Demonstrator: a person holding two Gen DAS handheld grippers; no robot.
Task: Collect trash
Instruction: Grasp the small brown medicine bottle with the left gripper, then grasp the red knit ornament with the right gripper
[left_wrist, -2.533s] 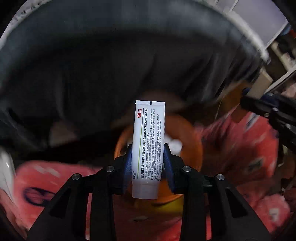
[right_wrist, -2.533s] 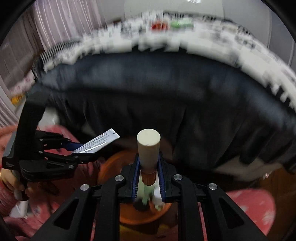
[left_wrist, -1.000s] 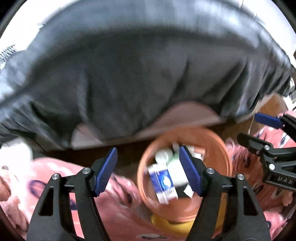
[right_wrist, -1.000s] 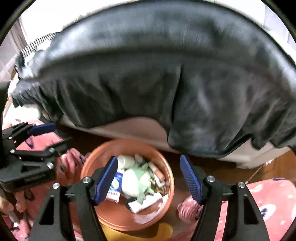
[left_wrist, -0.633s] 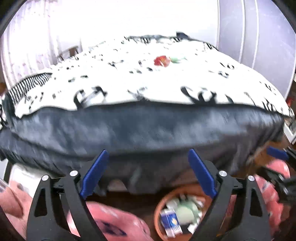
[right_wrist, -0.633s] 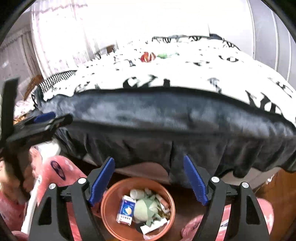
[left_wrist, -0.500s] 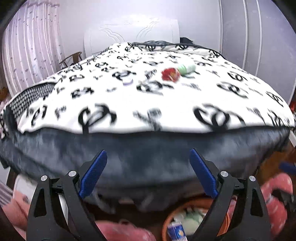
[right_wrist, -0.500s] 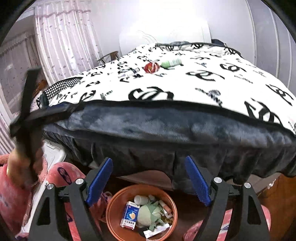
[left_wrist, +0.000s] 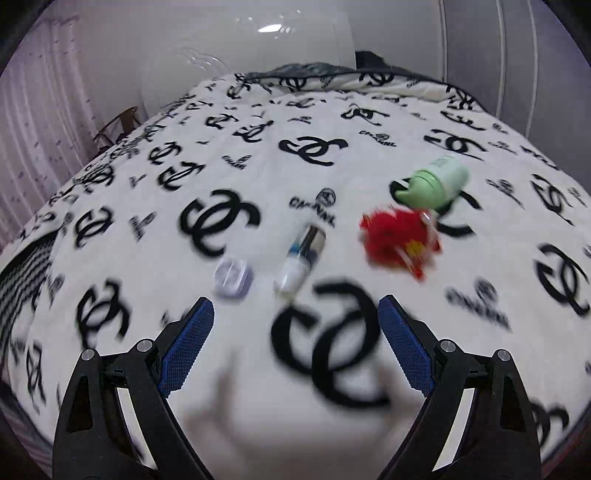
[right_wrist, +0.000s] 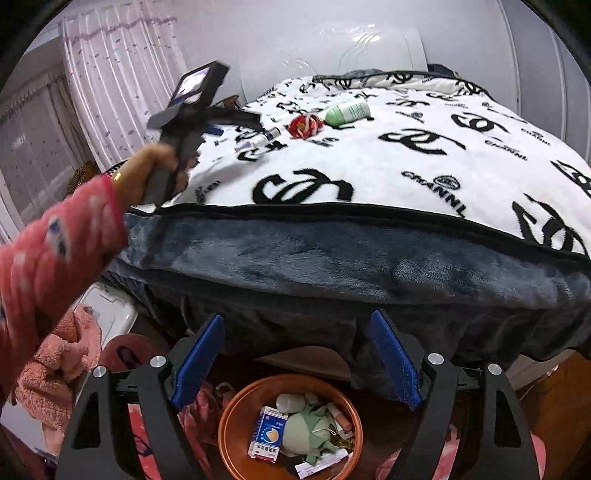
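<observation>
Right wrist: "CHANNL" on blanket (right_wrist: 424, 162)

"CHANNL" reads in black on the white blanket (right_wrist: 424, 155), at three o'clock beside the interlocked-C marks, and again at five o'clock. The blue-and-white box (right_wrist: 266, 432) in the orange bin (right_wrist: 236, 417) carries print too small to read.

red wrapper (left_wrist: 399, 242) motion-blurred, small tube (left_wrist: 301, 260) label unreadable, bin (right_wrist: 236, 421) rim cut off below
</observation>
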